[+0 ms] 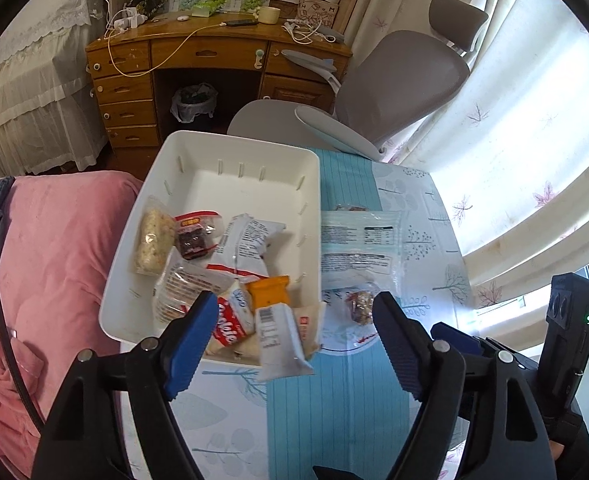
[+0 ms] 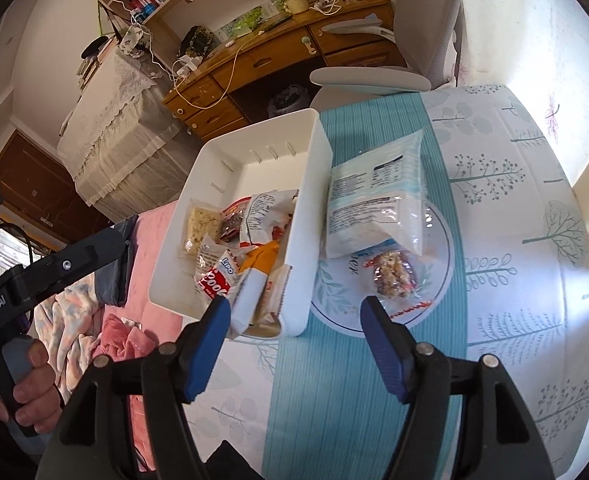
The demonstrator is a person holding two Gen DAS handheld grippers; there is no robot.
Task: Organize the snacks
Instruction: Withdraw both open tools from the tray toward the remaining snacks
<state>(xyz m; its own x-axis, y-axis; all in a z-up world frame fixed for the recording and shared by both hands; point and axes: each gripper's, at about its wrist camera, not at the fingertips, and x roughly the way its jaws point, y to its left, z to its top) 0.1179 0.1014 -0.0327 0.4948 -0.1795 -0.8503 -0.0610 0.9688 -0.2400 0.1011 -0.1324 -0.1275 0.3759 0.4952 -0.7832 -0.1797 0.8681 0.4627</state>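
Nearest in the left wrist view, the left claw (image 1: 296,312) is spread wide and released, its blue-padded fingers hanging above the near end of the white bin (image 1: 230,148) without touching anything. In the right wrist view the right claw (image 2: 296,316) is likewise released, fingers well apart, poised over the near corner of the bin and the blue-striped cloth of the surface (image 2: 354,400).

An orange-and-white bar wrapper (image 1: 276,320) leans over the bin's near rim, its lower end sticking out above the surface. Beneath it a red-and-white packet (image 1: 228,326) is partly covered; its lettering is cut off and hard to read. Deeper in the bin lie a pale puffed-rice bar (image 1: 154,242), a small dark snack in a clear wrapper (image 1: 192,240) and a crumpled white bag (image 1: 250,246), overlapping so that their edges blur together.

Outside the bin, just to its right on the surface, a clear-wrapped nut cluster (image 2: 394,274) sits half under a large pale-blue packet (image 2: 378,196) that leans against the bin wall. Its print is too small to make out.

Farther off, a grey chair (image 1: 398,88) stands before a wooden desk (image 1: 214,52).
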